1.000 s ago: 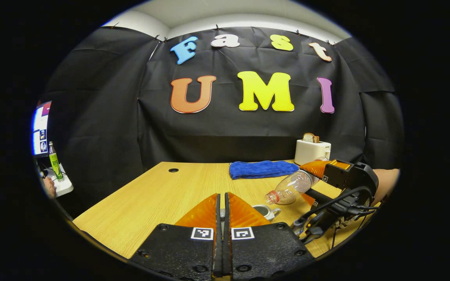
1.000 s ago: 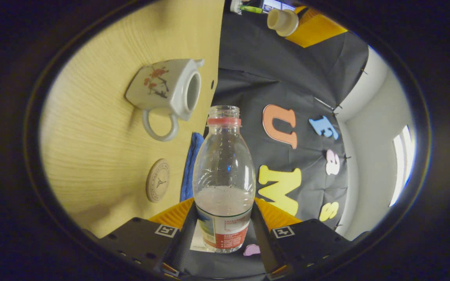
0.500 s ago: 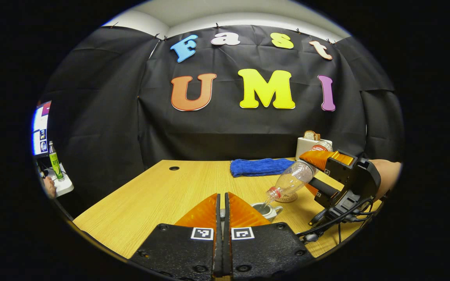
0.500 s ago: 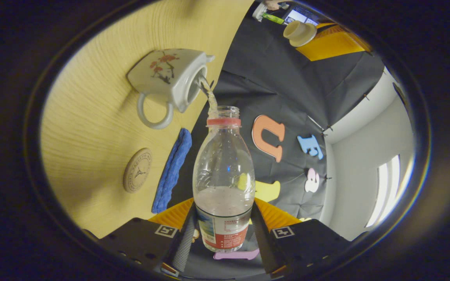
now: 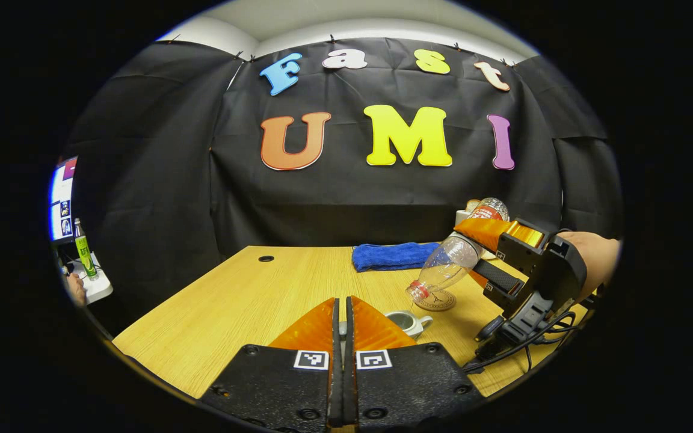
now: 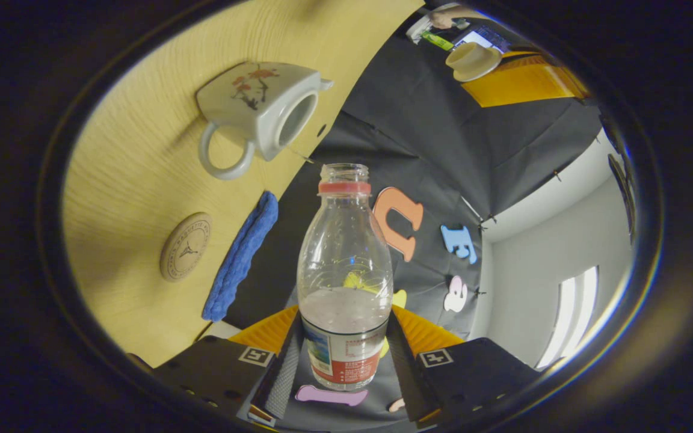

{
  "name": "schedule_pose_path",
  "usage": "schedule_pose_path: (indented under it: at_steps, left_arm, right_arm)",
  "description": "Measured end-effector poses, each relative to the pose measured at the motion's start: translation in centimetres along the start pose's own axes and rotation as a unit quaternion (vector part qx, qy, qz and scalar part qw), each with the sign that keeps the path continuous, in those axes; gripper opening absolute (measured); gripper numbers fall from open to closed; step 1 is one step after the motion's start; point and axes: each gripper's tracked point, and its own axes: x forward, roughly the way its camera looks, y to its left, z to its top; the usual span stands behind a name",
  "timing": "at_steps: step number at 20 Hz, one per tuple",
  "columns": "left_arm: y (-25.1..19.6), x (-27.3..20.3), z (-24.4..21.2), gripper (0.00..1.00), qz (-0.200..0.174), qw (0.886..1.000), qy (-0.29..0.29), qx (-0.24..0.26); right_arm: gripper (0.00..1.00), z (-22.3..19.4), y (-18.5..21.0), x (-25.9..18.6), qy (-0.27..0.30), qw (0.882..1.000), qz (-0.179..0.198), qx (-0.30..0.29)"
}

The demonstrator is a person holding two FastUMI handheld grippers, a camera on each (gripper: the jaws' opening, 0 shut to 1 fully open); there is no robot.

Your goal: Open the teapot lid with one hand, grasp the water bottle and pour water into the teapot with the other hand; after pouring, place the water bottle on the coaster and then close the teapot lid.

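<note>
The white flowered teapot (image 6: 256, 108) stands lidless on the wooden table (image 5: 250, 307), and its rim (image 5: 408, 322) peeks out past my left fingers. My right gripper (image 6: 345, 325) is shut on the clear water bottle (image 6: 345, 270). In the left gripper view that bottle (image 5: 452, 261) tilts neck-down just above the teapot. A thin thread of water runs from its mouth to the pot. My left gripper (image 5: 341, 310) is shut on the teapot lid (image 6: 471, 60) and holds it in the air, away from the pot. The round coaster (image 5: 437, 300) lies bare beside the teapot.
A folded blue cloth (image 5: 388, 255) lies at the table's far edge, behind the coaster. A white toaster (image 5: 462, 215) is mostly hidden behind the bottle. Off the table's left end are a lit screen (image 5: 61, 198) and a green bottle (image 5: 85, 249).
The right gripper has lifted and tipped the bottle more steeply. Half a second ago a full stream ran into the teapot; it has thinned to a trickle. The left gripper has held still.
</note>
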Motion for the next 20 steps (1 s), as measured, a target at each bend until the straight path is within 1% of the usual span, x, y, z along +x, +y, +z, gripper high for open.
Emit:
schedule_pose_path:
  at_steps: [7, 11, 13, 14, 16, 18, 19, 20]
  left_arm:
    - [-0.2, 0.0, 0.1, 0.03, -0.002, 1.000, -0.001, 0.004]
    - [-0.2, -0.1, 0.0, 0.03, -0.002, 1.000, -0.001, 0.003]
    - [-0.2, -0.1, 0.0, 0.03, -0.002, 1.000, -0.001, 0.003]
    - [-0.1, 0.0, 0.1, 0.03, -0.002, 1.000, -0.001, 0.002]
    - [0.1, -0.1, 0.1, 0.03, -0.001, 1.000, -0.002, -0.001]
    - [0.3, -0.2, 0.2, 0.03, 0.001, 1.000, -0.001, -0.001]
    - [0.6, -0.2, 0.2, 0.03, 0.004, 1.000, -0.002, 0.000]
    - [0.9, -0.2, 0.3, 0.03, 0.006, 1.000, -0.003, -0.002]
  right_arm:
    - [0.71, 0.9, -0.7, 0.2, -0.018, 0.999, -0.027, -0.023]
    - [0.72, 0.9, -1.2, 0.2, -0.020, 0.999, -0.035, -0.022]
    - [0.73, 0.8, -1.0, 0.2, -0.021, 0.999, -0.037, -0.013]
    - [0.72, 0.8, -0.9, 0.2, -0.020, 0.999, -0.038, -0.007]
    - [0.73, 0.2, -0.5, 0.2, -0.012, 0.999, -0.035, 0.012]
    - [0.74, -0.6, 0.1, 0.2, 0.002, 0.998, -0.025, 0.051]
    - [0.72, -1.0, 0.2, 0.4, 0.007, 0.996, -0.020, 0.083]
    - [0.73, -1.6, 0.5, 0.5, 0.013, 0.992, -0.012, 0.125]
